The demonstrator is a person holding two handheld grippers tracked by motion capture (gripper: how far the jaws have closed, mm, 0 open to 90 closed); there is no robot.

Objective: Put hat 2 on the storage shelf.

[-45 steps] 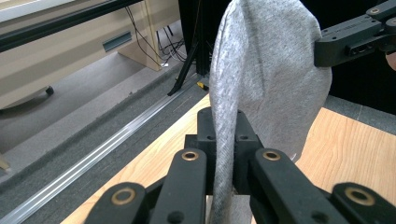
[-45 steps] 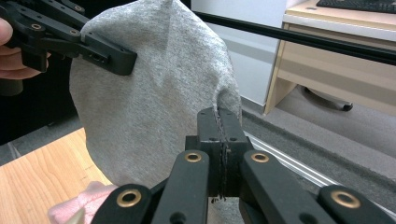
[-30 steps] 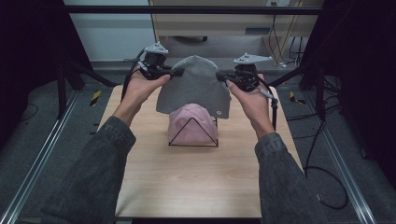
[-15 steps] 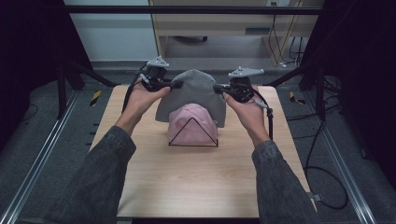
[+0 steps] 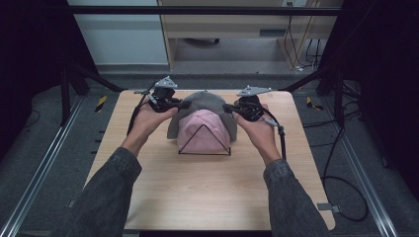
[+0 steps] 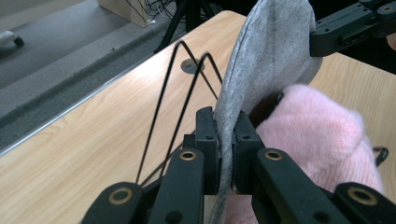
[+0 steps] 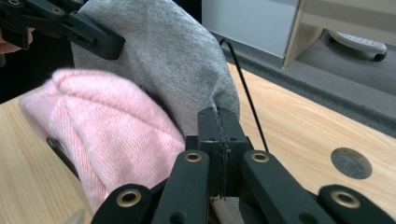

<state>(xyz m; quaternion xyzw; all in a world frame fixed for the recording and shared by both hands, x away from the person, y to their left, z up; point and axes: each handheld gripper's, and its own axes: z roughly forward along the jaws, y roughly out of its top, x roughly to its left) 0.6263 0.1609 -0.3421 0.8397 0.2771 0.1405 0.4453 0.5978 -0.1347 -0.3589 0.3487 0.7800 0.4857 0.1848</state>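
A grey knit hat (image 5: 205,100) hangs stretched between my two grippers over the back of a black wire stand (image 5: 203,141). A pink hat (image 5: 202,129) sits on that stand, in front of the grey one. My left gripper (image 5: 185,104) is shut on the grey hat's left rim (image 6: 227,140), its pads pinching the fabric. My right gripper (image 5: 226,106) is shut on the right rim (image 7: 219,119). In the left gripper view the pink hat (image 6: 313,130) lies just right of the jaws and the wire loops (image 6: 187,79) rise behind. In the right gripper view the pink hat (image 7: 98,135) is at the left.
The wooden table (image 5: 207,197) has bare surface in front of the stand and a round cable hole (image 7: 351,163) near the far edge. Black frame legs (image 5: 74,84) stand at the back left and back right; cables trail on the floor (image 5: 341,177) at the right.
Both hands have come down with the grey hat. It hung above the pink hat before; now it has sunk around the back of the stand, and more of the pink hat shows.
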